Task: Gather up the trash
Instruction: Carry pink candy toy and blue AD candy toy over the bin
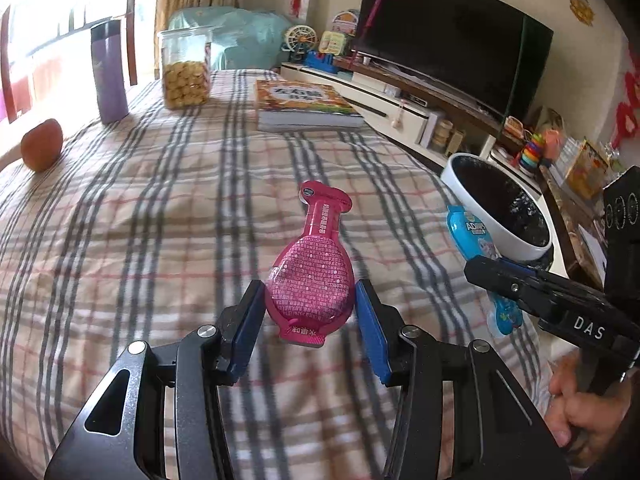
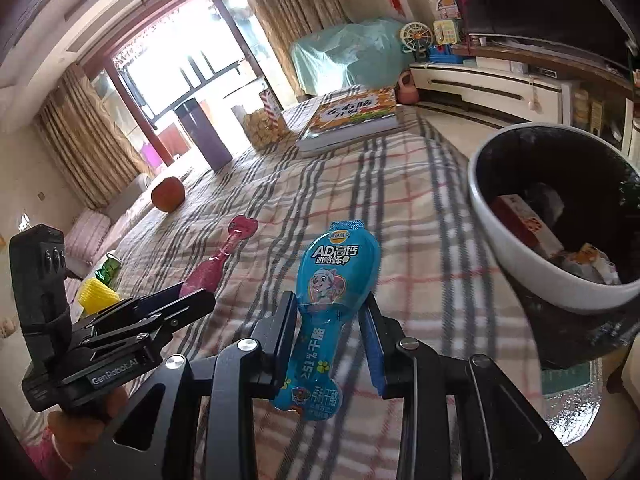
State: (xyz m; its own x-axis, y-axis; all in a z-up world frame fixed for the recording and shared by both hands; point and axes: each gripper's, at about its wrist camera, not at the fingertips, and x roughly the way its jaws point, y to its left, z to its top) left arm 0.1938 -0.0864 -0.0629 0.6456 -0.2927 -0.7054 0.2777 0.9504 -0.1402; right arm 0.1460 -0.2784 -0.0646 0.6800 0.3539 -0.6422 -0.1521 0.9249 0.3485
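A pink snack wrapper (image 1: 310, 276) lies flat on the plaid tablecloth (image 1: 160, 208). My left gripper (image 1: 310, 300) is open, its blue pads on either side of the wrapper's wide end, not clamping it. A blue cheese-stick wrapper (image 2: 332, 292) lies on the cloth; it also shows in the left wrist view (image 1: 474, 236). My right gripper (image 2: 330, 320) is open around its narrow lower part. A white trash bin (image 2: 532, 248) with a black liner stands to the right, with several pieces of trash inside. The bin also shows in the left wrist view (image 1: 500, 204).
On the table's far side stand a purple tumbler (image 1: 109, 72), a jar of biscuits (image 1: 185, 68), a book (image 1: 304, 106) and an orange fruit (image 1: 42, 150). A TV (image 1: 452, 36) and low cabinet line the right wall. A yellow object (image 2: 96, 296) lies at the left.
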